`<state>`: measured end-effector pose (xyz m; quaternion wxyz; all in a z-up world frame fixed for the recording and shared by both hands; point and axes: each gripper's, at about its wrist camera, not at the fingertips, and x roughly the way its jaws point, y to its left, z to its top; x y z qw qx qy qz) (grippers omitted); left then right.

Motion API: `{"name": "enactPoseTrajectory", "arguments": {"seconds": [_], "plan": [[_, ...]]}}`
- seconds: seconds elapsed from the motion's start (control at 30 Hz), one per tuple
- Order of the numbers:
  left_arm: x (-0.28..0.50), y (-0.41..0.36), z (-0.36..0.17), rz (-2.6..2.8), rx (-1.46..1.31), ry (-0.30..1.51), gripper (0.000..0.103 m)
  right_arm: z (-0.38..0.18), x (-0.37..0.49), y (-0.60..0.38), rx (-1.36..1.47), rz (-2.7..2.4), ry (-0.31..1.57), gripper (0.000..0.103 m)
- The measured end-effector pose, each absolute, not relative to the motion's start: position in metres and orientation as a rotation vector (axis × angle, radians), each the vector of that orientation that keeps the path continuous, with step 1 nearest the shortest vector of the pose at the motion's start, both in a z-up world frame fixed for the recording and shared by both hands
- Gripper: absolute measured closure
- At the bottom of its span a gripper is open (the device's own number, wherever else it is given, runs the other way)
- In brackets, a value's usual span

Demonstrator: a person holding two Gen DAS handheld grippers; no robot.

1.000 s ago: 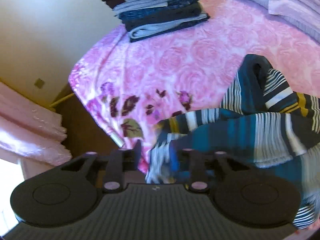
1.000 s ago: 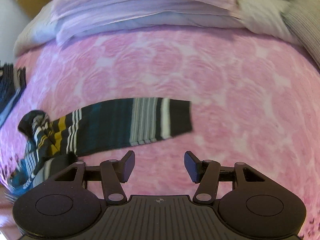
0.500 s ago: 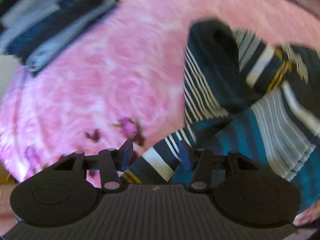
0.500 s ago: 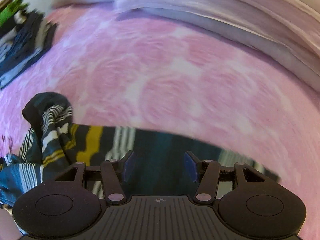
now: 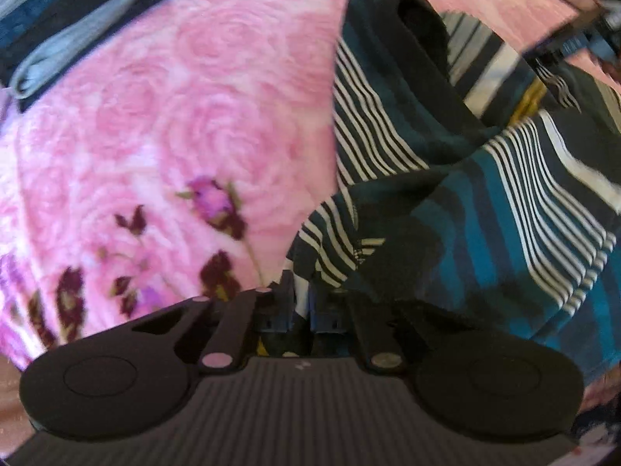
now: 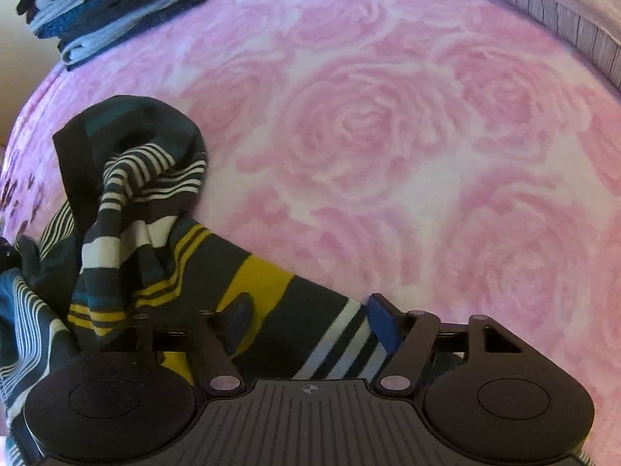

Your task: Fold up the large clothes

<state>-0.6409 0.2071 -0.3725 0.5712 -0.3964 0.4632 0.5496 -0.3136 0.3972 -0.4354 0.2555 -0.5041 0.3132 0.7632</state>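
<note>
A crumpled striped garment (image 5: 465, 178) in teal, black, white and yellow lies on the pink rose-patterned bedspread (image 5: 194, 89). In the left wrist view my left gripper (image 5: 300, 306) is shut on a striped fold of it at the garment's near left edge. In the right wrist view the garment (image 6: 128, 225) is bunched at the left, and a flat part with a yellow band runs between the fingers of my right gripper (image 6: 310, 320). That gripper stands open over the cloth. The other gripper shows faintly at the left wrist view's top right corner.
A stack of folded dark and grey clothes (image 6: 108, 4) sits at the far left corner of the bed, also in the left wrist view (image 5: 73, 19). Striped lilac bedding (image 6: 551, 11) lies along the far right. Bare bedspread (image 6: 407, 136) spreads to the right of the garment.
My left gripper has closed onto the garment's striped fold, having been open half a second ago. My right gripper moved down and left over the garment's yellow-banded part and stayed open.
</note>
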Motion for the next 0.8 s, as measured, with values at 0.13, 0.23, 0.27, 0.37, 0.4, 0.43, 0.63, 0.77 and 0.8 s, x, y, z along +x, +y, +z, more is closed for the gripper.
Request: {"name": "enactPoseTrajectory", "arguments": {"seconds": [0.13, 0.23, 0.27, 0.37, 0.4, 0.43, 0.63, 0.77, 0.8], "plan": [[-0.640, 0.210, -0.356, 1.445, -0.972, 1.051, 0.099, -0.423, -0.307, 0.363, -1.464, 2.113, 0.783, 0.100], [-0.633, 0.214, -0.340, 1.515, -0.932, 1.063, 0.099, -0.408, -0.279, 0.339, -1.390, 2.104, 0.821, 0.102], [-0.630, 0.213, -0.332, 1.529, -0.921, 1.058, 0.099, -0.396, -0.262, 0.334, -1.310, 2.079, 0.840, 0.102], [-0.623, 0.218, -0.301, 1.556, -0.853, 1.034, 0.099, -0.347, -0.209, 0.321, -1.073, 2.010, 0.852, 0.103], [-0.619, 0.219, -0.291, 1.555, -0.826, 1.026, 0.099, -0.329, -0.192, 0.316, -1.014, 1.991, 0.851, 0.103], [-0.613, 0.221, -0.281, 1.549, -0.800, 1.014, 0.099, -0.308, -0.175, 0.309, -0.958, 1.976, 0.823, 0.103], [-0.570, 0.257, -0.214, 1.473, -0.646, 0.882, 0.100, -0.202, -0.083, 0.254, -0.778, 1.845, 0.636, 0.103], [-0.526, 0.319, -0.180, 1.363, -0.534, 0.796, 0.099, -0.144, -0.038, 0.243, -0.642, 1.729, 0.505, 0.103], [-0.514, 0.340, -0.172, 1.338, -0.535, 0.773, 0.096, -0.131, -0.025, 0.248, -0.575, 1.687, 0.494, 0.103]]}}
